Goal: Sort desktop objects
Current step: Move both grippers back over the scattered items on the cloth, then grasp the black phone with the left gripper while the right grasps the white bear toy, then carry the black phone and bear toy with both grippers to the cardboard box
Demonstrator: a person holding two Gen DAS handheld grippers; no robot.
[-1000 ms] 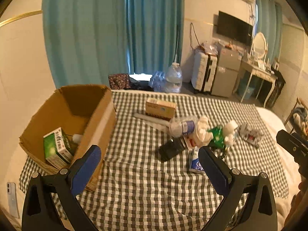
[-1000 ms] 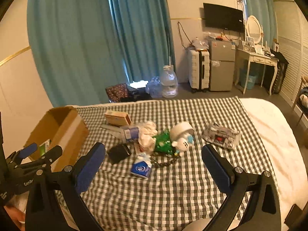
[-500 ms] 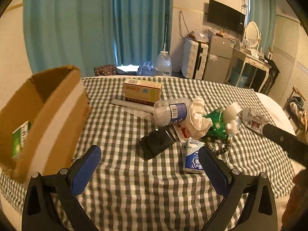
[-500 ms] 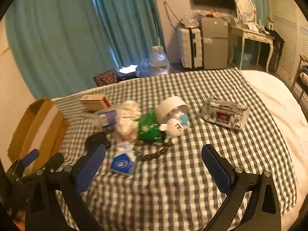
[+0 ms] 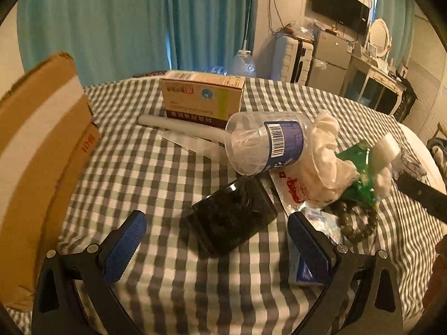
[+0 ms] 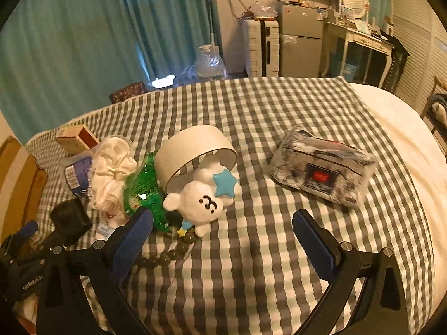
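Left gripper (image 5: pixel 215 240) hovers with fingers spread, empty, over a black box (image 5: pixel 232 219) lying flat on the checked cloth (image 5: pixel 134 167), long axis running near-left to far-right. Right gripper (image 6: pixel 223 240) also spread, empty. Beyond, a clear bottle (image 5: pixel 264 145) lies sideways, base pointing left.

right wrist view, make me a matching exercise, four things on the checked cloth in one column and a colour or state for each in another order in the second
Things:
1. tape roll
2. bear toy
3. tissue pack
4. bead bracelet

Descriptions:
A. lies apart from the pile, on the right side of the checked cloth
B. dark string of round beads, nearest the right gripper
C. white ring tipped on its side, leaning over the toy
D. white, with a blue star beside its head

Pairs: 1-C, 2-D, 3-A, 4-B
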